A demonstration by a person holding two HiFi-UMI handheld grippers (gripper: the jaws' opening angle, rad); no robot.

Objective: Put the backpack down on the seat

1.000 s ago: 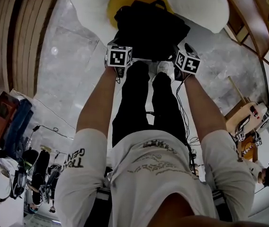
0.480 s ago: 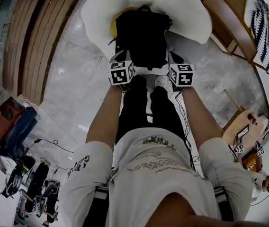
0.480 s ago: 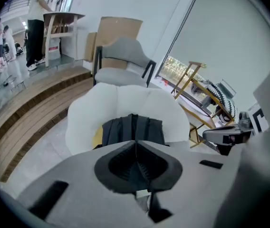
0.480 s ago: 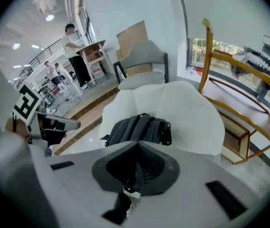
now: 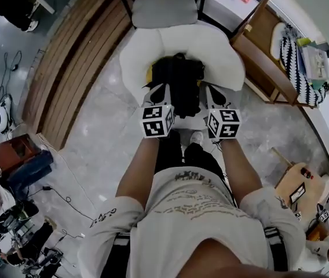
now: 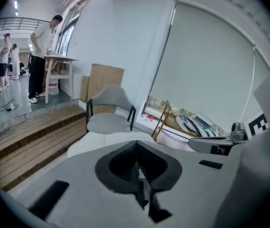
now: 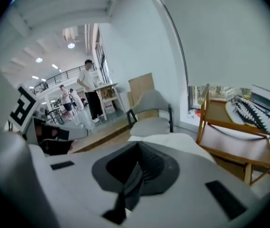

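A black backpack (image 5: 177, 86) is over the white seat (image 5: 135, 57) with the yellow middle; I cannot tell whether it rests there or hangs. Both grippers are at its near edge. My left gripper (image 5: 157, 91) is shut, and a thin black strap (image 6: 142, 191) comes down out of its closed jaws. My right gripper (image 5: 211, 92) is shut too, with a black strap (image 7: 125, 194) pinched between its pads. In both gripper views the backpack's body is hidden below the jaws. The jaws point level towards the window.
A grey chair (image 5: 164, 7) stands just behind the seat. A wooden rack (image 5: 269, 68) with a striped cloth is at the right, and wooden steps (image 5: 77, 68) at the left. Cables and equipment (image 5: 14, 161) lie on the floor at the left. People stand far off (image 6: 42, 56).
The head view has risen and pulled back, so the seat and backpack look smaller. Both grippers have drawn nearer each other and stay at the backpack's near edge.
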